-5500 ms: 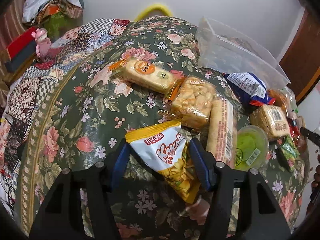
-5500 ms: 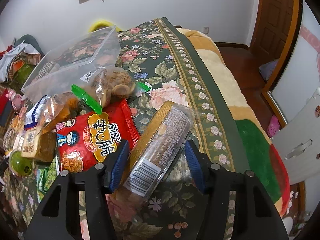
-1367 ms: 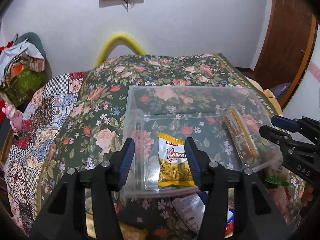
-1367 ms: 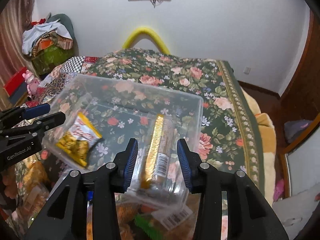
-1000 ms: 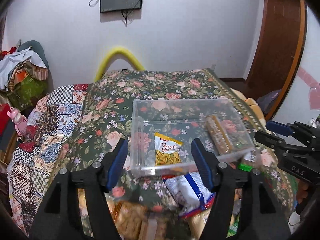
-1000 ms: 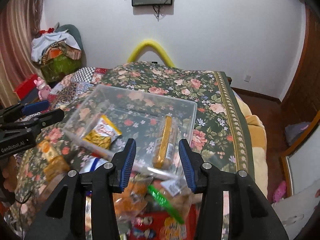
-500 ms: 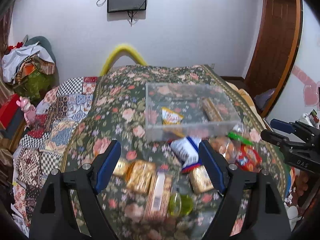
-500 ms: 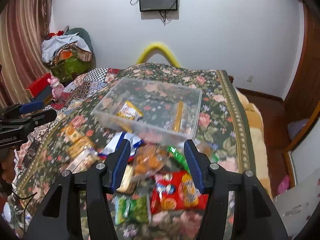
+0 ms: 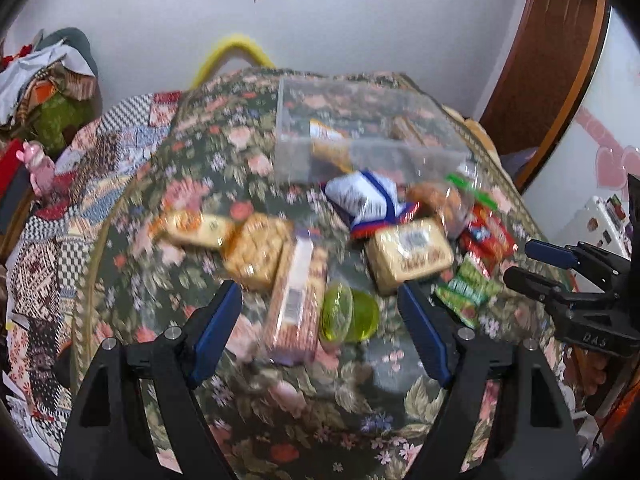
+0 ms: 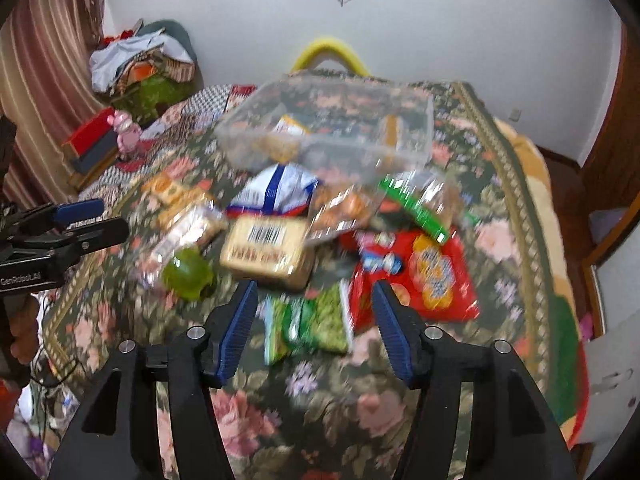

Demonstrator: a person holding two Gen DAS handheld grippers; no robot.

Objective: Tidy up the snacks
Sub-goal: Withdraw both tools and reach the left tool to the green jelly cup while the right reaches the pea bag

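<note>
The clear plastic box (image 9: 368,136) stands on the floral bedspread (image 9: 248,168) of the bed, with a yellow packet (image 10: 290,126) and a long biscuit pack (image 10: 390,132) inside. In front of the box, the other snacks lie in a loose heap. The left hand-held gripper (image 9: 320,320) hangs wide apart above a green jelly cup (image 9: 348,312), holding nothing. The right hand-held gripper (image 10: 312,312) is opening above green packets (image 10: 316,320), empty too.

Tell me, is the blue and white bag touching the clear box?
Cannot tell. In both wrist views the blue and white bag lies right in front of the clear box, overlapping its near wall, but motion blur hides whether they meet.
</note>
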